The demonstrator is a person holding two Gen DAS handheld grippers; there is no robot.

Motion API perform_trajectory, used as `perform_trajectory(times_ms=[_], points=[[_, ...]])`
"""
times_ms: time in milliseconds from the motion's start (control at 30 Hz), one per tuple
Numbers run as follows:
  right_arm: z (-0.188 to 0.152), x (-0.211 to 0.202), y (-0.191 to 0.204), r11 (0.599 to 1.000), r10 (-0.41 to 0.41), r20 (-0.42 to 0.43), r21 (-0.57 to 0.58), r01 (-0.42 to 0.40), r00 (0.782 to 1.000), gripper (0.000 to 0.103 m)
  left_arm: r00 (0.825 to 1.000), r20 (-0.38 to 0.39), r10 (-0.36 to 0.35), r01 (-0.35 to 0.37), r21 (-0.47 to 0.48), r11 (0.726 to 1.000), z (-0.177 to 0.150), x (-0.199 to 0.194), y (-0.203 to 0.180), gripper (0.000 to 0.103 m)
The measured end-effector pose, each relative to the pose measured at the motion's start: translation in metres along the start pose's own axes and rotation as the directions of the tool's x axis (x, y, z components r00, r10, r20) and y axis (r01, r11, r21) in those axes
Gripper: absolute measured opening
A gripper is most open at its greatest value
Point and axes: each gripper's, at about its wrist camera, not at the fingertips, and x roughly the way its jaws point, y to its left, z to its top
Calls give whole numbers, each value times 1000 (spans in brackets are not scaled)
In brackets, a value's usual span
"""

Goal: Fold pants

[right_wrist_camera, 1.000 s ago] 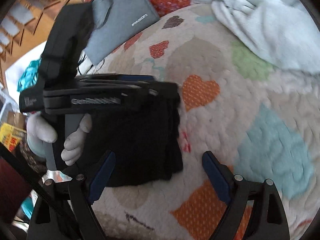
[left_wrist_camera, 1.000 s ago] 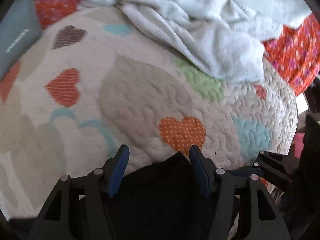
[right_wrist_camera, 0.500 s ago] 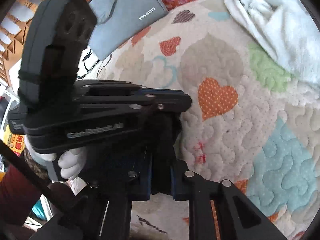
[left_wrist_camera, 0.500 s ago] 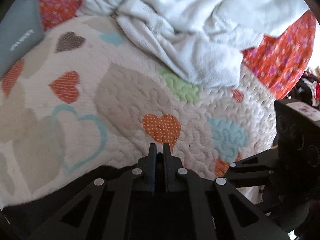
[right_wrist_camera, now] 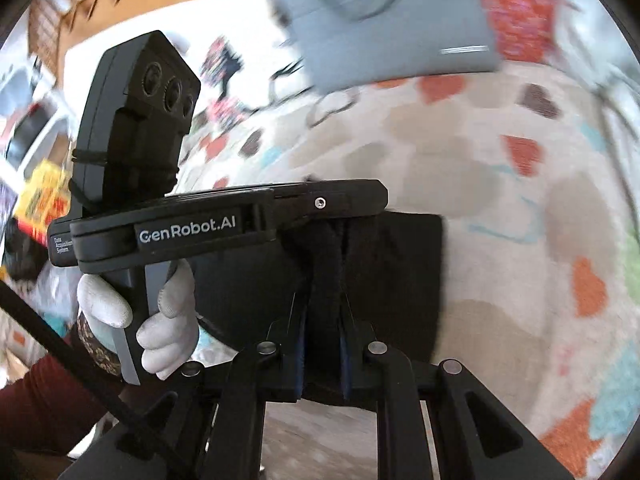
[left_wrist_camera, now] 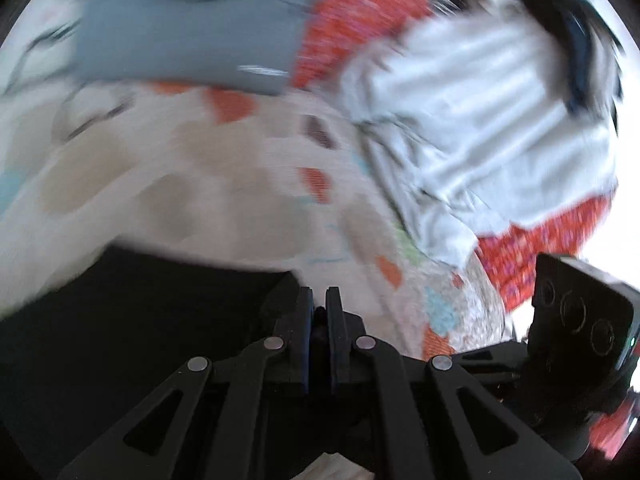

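Left wrist view heavily motion-blurred: quilt (left_wrist_camera: 224, 184), grey bag (left_wrist_camera: 192, 20) and white blanket (left_wrist_camera: 480, 128) smeared. Black pants (left_wrist_camera: 132, 320) cut off at left edge. In right wrist view, pants (right_wrist_camera: 396, 280) partly hidden behind left gripper (right_wrist_camera: 320, 216); background clutter unreadable.

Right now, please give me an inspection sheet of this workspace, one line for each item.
Surface: quilt with heart pattern, blurred.
Job's things: black pants, folded, held by both grippers.
Clutter: grey bag and pale blanket lie on the quilt.
Grippers: left gripper shut on pants; right gripper shut on a bunched fold of pants; gloved hand holds the left gripper's handle.
Cables: thin dark cord near the bag, blurred.
Surroundings: cluttered room at left, too blurred to name.
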Motion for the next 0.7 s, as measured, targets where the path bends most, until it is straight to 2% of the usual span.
perform_trajectory(times_ms=[133,167,233,300,400,467,567,700], points=[[4,65,29,999,15,-133,-47,-22,991,21,997,27,76,-71,-146,987,-23,-27,65,7],[1,85,35,998,18,-180,-53,-28,984,28,996,43,82,-72,-188,980,-30,-37,81,7],[-6,104,44,997,9,-223,-72,-26,975,49,994,78,80,-59,-242,969,-40,-53,103,7],[-10,111,56,995,0,-228,-100,-23,974,59,989,129,76,-35,-290,956,-50,-74,123,13],[-4,95,67,993,37,-203,-102,-59,979,60,978,189,89,-24,-321,947,-63,-96,137,18],[-4,73,76,993,25,-165,-108,-44,986,60,969,215,118,-47,-312,949,-72,-106,140,18],[12,57,70,995,-57,-115,-84,48,992,60,956,244,164,-86,-303,949,-80,-116,144,21],[14,68,69,986,-162,-147,-63,154,976,58,945,278,172,-76,-325,943,-87,-135,160,24]])
